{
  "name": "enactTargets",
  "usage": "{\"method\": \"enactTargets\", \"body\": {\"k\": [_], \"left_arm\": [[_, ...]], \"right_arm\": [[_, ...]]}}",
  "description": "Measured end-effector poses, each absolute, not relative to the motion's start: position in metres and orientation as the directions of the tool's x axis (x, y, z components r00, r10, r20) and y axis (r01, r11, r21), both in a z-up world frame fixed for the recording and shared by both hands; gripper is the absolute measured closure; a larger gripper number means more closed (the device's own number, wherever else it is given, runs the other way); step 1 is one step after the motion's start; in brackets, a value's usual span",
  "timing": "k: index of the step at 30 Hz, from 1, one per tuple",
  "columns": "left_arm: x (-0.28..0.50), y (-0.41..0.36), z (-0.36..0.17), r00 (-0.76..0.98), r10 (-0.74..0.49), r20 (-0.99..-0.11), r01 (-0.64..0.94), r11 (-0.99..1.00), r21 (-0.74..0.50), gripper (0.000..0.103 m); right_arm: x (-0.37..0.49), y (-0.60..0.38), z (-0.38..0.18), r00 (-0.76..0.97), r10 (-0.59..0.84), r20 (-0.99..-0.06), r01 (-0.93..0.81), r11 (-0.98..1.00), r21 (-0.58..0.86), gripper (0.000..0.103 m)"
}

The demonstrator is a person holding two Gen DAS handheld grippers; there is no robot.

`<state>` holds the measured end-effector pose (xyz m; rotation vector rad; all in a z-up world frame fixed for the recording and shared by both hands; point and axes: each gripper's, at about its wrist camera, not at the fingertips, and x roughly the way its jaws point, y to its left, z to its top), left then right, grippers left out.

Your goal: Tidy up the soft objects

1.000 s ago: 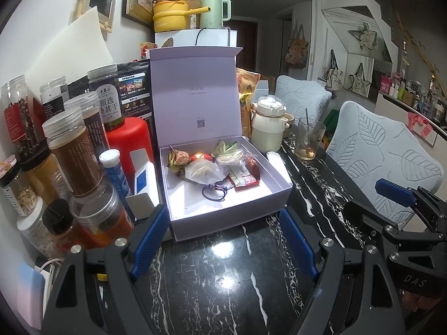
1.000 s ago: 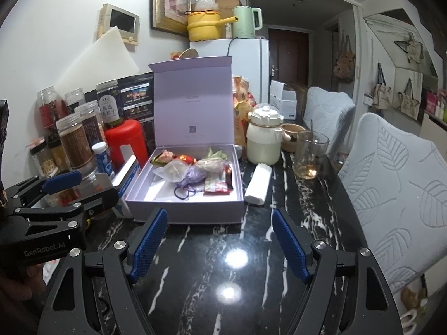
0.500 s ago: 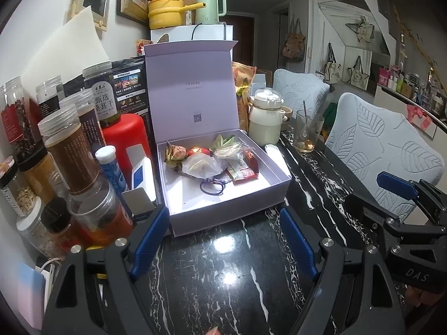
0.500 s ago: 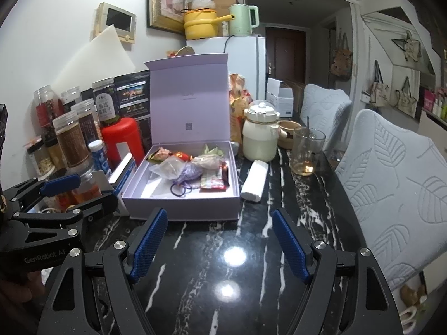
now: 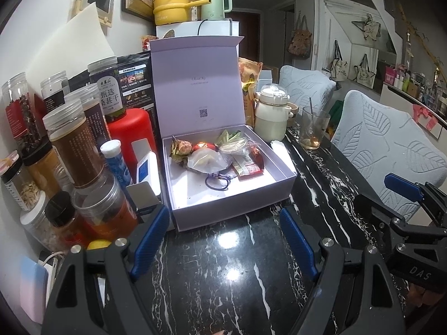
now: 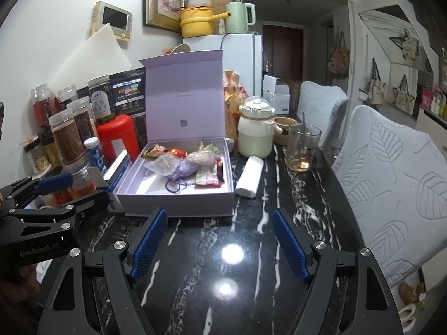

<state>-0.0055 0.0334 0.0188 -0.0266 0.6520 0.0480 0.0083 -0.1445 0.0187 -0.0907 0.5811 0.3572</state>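
Left wrist view: the left tongs (image 5: 225,233) hang with their jaws spread, nothing between them, above the dark marble surface (image 5: 223,265) just short of the lilac box (image 5: 232,206). Its lid is up, and the soft objects (image 5: 220,156) sit bunched at the back of the tray: small bags, wrappers and a purple hair tie (image 5: 216,183).

Right wrist view: the right tongs (image 6: 219,241) are spread and empty too, facing the same box from the other side. A white roll (image 6: 249,179) lies on the marble just beside the box's right wall.

This looks like the pause before a pick. Next up, likely a reach forward over the front wall, then a gentle pinch on a single bag.
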Motion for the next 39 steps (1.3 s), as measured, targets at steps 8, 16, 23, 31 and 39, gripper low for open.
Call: {"method": "enactTargets", "body": {"k": [8, 16, 23, 31, 39], "left_arm": [[-0.006, 0.034, 0.018, 0.789, 0.034, -0.613, -0.054, 0.998, -0.014, 0.022], [-0.008, 0.032, 0.018, 0.787, 0.036, -0.616, -0.051, 0.999, -0.007, 0.022], [-0.009, 0.033, 0.017, 0.784, 0.032, -0.62, -0.049, 0.999, -0.011, 0.022], [-0.008, 0.033, 0.014, 0.777, 0.022, -0.629, -0.042, 0.999, -0.016, 0.022], [-0.008, 0.034, 0.007, 0.764, 0.011, -0.645, -0.043, 0.999, -0.034, 0.022]], "right_arm": [[0.007, -0.146, 0.018, 0.776, 0.303, -0.553, -0.354, 0.935, 0.015, 0.025], [0.006, -0.146, 0.017, 0.776, 0.301, -0.554, -0.353, 0.936, 0.014, 0.025], [0.005, -0.145, 0.014, 0.772, 0.299, -0.561, -0.356, 0.935, 0.008, 0.025], [0.005, -0.144, 0.013, 0.771, 0.3, -0.563, -0.356, 0.934, 0.01, 0.025], [0.004, -0.148, 0.01, 0.769, 0.294, -0.568, -0.348, 0.937, 0.015, 0.025]]}}
